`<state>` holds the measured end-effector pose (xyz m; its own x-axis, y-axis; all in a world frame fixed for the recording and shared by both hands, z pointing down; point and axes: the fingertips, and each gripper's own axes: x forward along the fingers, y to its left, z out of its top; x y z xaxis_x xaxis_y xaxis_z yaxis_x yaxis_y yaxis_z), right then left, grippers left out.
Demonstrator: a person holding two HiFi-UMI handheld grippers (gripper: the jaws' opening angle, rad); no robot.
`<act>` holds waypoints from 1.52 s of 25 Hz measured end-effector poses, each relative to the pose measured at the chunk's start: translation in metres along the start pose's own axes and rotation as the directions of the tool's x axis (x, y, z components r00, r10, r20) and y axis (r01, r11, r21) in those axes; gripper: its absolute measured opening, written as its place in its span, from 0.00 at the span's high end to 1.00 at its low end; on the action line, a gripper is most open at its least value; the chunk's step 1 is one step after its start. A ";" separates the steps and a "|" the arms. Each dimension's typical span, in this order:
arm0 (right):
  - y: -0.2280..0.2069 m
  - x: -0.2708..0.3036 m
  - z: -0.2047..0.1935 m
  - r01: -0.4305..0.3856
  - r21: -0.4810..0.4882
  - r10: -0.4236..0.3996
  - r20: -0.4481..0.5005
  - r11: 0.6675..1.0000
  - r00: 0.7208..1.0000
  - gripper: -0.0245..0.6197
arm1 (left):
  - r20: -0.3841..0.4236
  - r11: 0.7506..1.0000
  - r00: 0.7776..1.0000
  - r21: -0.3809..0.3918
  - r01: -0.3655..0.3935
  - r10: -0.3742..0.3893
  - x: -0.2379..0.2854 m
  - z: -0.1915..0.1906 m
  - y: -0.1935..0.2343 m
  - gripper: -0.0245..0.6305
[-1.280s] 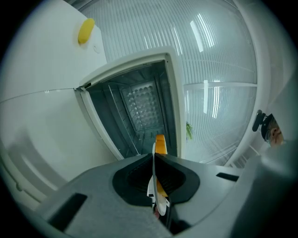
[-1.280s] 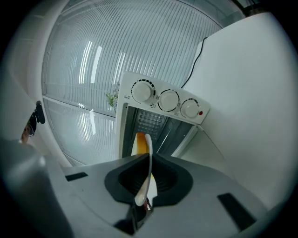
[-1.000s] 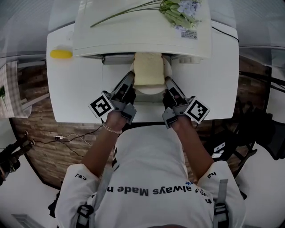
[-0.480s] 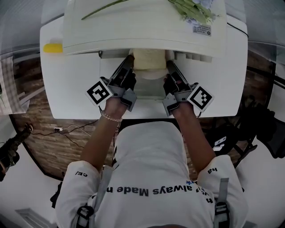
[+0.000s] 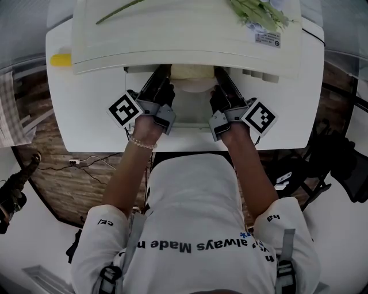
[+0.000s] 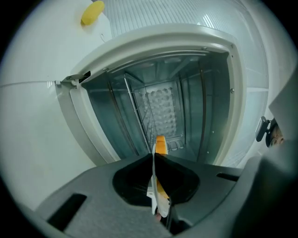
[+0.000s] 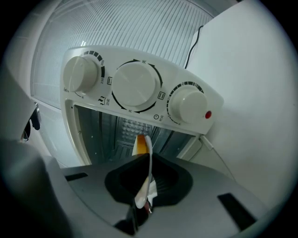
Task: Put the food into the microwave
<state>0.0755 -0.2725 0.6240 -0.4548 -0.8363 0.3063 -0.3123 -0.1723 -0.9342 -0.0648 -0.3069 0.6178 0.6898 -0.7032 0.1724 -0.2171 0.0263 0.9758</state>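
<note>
A white plate [image 5: 194, 86] carrying pale bread [image 5: 192, 71] is held level between both grippers at the mouth of the white microwave [image 5: 184, 34]. Most of it is hidden under the microwave's top. My left gripper [image 5: 163, 79] is shut on the plate's left rim and my right gripper [image 5: 221, 80] on its right rim. In the left gripper view, the plate edge [image 6: 152, 188] and an orange crust [image 6: 160, 145] sit in the jaws [image 6: 154, 160], facing the open cavity [image 6: 163, 104]. In the right gripper view, the plate edge [image 7: 148, 162] is pinched below the knobs.
The microwave's door [image 5: 192, 113] lies open, folded down between my arms. Three knobs [image 7: 135, 86] sit on the control panel to the cavity's right. Flowers [image 5: 259, 14] lie on the microwave's top. A yellow object [image 5: 60, 59] rests on the white table [image 5: 86, 115] to the left.
Both grippers moved forward with the plate. The bread, fully visible one second ago, has slid under the microwave's top into the cavity.
</note>
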 end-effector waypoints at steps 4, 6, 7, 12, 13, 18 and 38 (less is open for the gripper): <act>0.000 0.004 0.001 0.012 -0.001 -0.012 0.011 1.000 1.000 0.93 | 0.010 1.000 1.000 -0.011 -0.002 0.002 0.002 0.004 0.004 0.93; -0.001 0.006 0.003 0.022 0.010 -0.022 0.021 1.000 1.000 0.93 | 0.014 1.000 1.000 -0.013 0.004 -0.004 0.004 0.006 0.003 0.93; -0.002 0.007 0.003 0.027 0.023 -0.027 0.027 0.999 0.999 0.93 | 0.018 1.000 1.000 -0.017 0.012 -0.011 0.005 0.008 0.002 0.93; -0.006 0.010 0.004 0.041 0.094 -0.047 0.069 0.995 0.997 0.93 | 0.051 0.999 0.998 0.004 0.047 -0.047 0.005 0.016 -0.007 0.89; -0.006 0.011 0.005 0.044 0.098 -0.051 0.075 0.994 0.996 0.93 | 0.057 0.999 0.997 0.008 0.043 -0.044 0.003 0.015 -0.007 0.84; -0.004 0.018 0.009 0.034 0.116 -0.045 0.097 0.993 0.994 0.93 | 0.072 0.999 0.997 -0.027 0.029 -0.027 -0.017 -0.001 -0.004 0.82; 0.001 0.027 0.009 -0.007 0.114 -0.004 0.088 0.993 0.996 0.92 | 0.050 0.987 0.998 -0.154 0.045 -0.037 -0.001 -0.030 -0.004 0.94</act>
<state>0.0710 -0.2997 0.6298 -0.3785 -0.8783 0.2923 -0.2124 -0.2249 -0.9509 -0.0440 -0.2846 0.6177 0.6619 -0.7385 0.1290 -0.0771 0.1041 0.9916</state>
